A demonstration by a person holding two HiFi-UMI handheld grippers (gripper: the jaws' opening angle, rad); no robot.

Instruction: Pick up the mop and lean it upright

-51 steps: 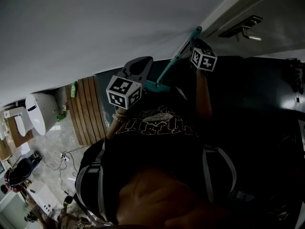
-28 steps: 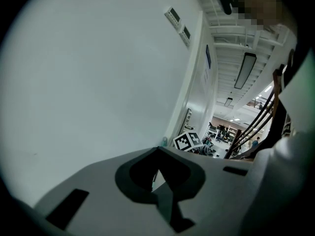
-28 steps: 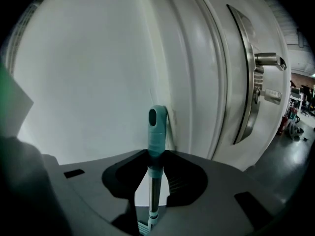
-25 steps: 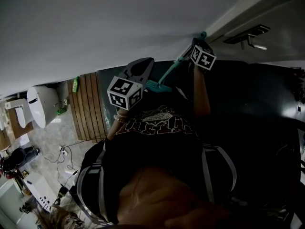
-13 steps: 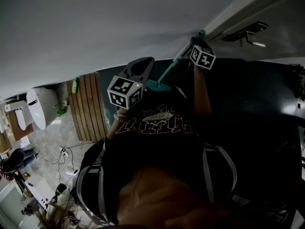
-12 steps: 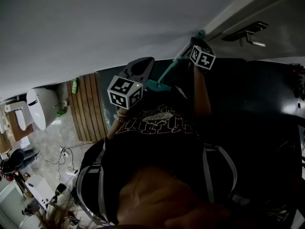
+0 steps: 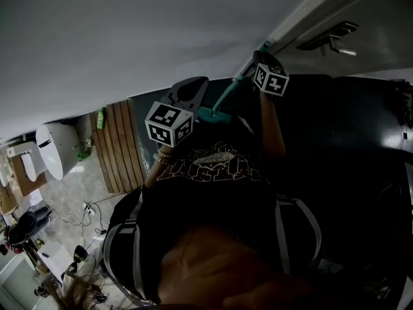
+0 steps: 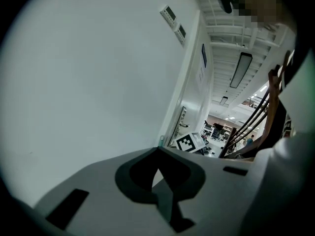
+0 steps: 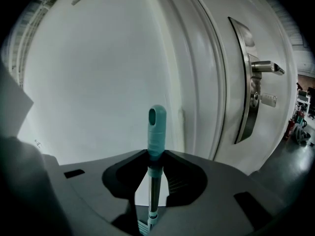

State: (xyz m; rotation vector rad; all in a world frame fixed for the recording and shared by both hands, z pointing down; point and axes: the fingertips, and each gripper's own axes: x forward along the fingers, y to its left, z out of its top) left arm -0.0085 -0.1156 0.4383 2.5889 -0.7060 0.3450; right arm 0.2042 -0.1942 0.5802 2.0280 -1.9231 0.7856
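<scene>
Where right gripper (image 9: 152, 157) clamps mop (image 9: 156, 128), lower shaft hidden

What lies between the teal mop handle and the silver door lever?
Only the white door frame's ridged moulding, per the right gripper view; nothing else separates the teal mop handle from the silver door lever.
</scene>
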